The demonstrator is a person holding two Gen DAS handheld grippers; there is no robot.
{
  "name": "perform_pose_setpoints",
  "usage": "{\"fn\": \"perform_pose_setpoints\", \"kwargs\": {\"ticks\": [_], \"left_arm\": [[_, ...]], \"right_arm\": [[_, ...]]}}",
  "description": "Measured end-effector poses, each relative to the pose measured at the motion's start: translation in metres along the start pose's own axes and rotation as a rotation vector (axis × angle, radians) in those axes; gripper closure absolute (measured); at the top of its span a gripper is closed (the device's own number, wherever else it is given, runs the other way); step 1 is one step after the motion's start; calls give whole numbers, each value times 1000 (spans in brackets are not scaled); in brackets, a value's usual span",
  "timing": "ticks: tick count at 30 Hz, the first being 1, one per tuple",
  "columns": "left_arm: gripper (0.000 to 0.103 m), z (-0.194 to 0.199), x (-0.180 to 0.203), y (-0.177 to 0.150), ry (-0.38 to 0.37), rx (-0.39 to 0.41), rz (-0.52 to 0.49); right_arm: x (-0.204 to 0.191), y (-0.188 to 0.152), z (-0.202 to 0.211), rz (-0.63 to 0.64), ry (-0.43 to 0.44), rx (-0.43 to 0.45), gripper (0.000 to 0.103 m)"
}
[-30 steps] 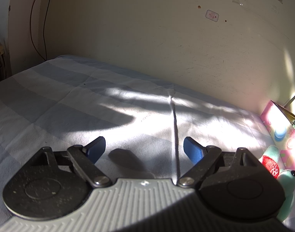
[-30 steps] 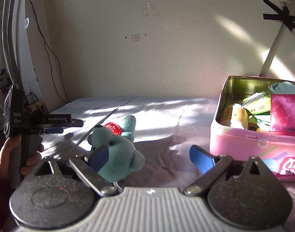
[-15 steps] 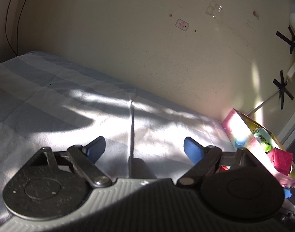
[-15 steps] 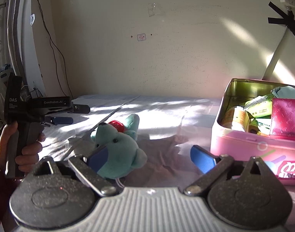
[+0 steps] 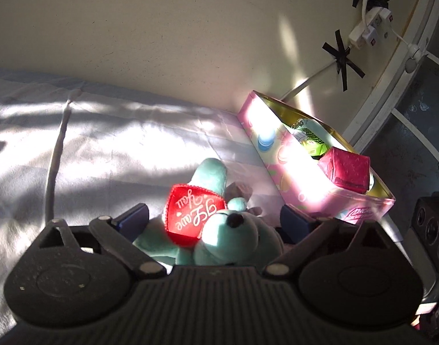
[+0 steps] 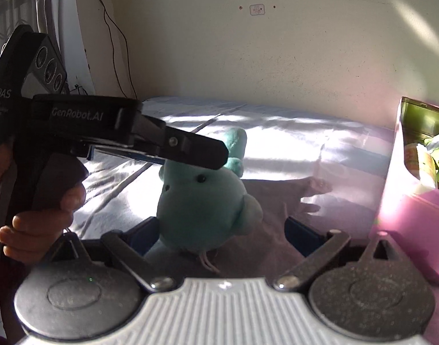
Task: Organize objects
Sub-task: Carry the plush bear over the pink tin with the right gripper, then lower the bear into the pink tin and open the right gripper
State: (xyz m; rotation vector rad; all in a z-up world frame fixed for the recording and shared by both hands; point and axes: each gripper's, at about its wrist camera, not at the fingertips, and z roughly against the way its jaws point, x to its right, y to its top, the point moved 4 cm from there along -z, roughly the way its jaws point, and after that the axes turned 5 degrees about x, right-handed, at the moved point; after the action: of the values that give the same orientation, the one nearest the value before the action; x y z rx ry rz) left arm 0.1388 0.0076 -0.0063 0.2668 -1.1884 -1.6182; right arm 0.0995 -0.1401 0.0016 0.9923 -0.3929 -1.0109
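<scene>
A teal plush bear (image 5: 236,235) with a red heart (image 5: 190,215) lies on the pale bedsheet (image 5: 119,149). My left gripper (image 5: 213,218) straddles it. Its jaws are opening, and the blue pads (image 5: 133,220) stand either side of the bear without pressing on it. In the right wrist view the bear (image 6: 199,201) sits just ahead of my right gripper (image 6: 222,233). That gripper is open, its left pad (image 6: 146,234) close beside the plush. The left gripper (image 6: 216,152) reaches over the bear's head from the left, held by a hand (image 6: 38,224).
An open pink tin (image 5: 302,172) stands to the right of the bear against the wall, holding a pink wallet (image 5: 346,169) and green packets (image 5: 311,141). The tin (image 6: 406,201) fills the right edge of the right wrist view. Taped cables and plugs (image 5: 366,28) hang on the wall.
The left gripper has swung right from bare sheet to over the bear, and its jaws stand wider. The right gripper has moved in closer to the bear.
</scene>
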Motion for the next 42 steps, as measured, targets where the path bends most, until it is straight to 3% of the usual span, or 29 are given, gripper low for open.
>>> {"fn": "perform_pose_setpoints", "kwargs": {"ticks": [2,4,7,13,17,23,25,29,32,34,35,42], "left_arm": [[7,-3,4,-8,41,0,-31],[15,1,11,-4,54,10,-49],[22,8,25,8,50,38,-45],[23,9,93,46,-40,144,-155],[22,-24,145,59,-101,143,-255],[21,-108,184,62,-81,48,-324],[21,-135,183,62,-57,4,-308],[18,-167,179,71,-53,-27,-240],[18,-170,184,75,-46,-23,-223],[18,-164,183,74,-31,-19,-220],[18,-160,182,74,-27,-18,-214],[16,-113,180,77,137,44,-253]], "right_arm": [[-4,-1,-9,0,34,-24,13],[-9,0,-6,4,93,-2,46],[-15,1,7,55,23,58,48],[13,23,69,7,-63,248,47],[52,28,105,-11,-177,321,46],[134,30,102,-177,-234,234,46],[159,30,87,-246,-249,188,46],[183,26,73,-242,-333,219,46],[193,21,81,-273,-332,234,39],[193,18,92,-306,-315,258,22],[189,17,101,-306,-321,283,18],[165,16,121,-246,-347,318,17]]}}
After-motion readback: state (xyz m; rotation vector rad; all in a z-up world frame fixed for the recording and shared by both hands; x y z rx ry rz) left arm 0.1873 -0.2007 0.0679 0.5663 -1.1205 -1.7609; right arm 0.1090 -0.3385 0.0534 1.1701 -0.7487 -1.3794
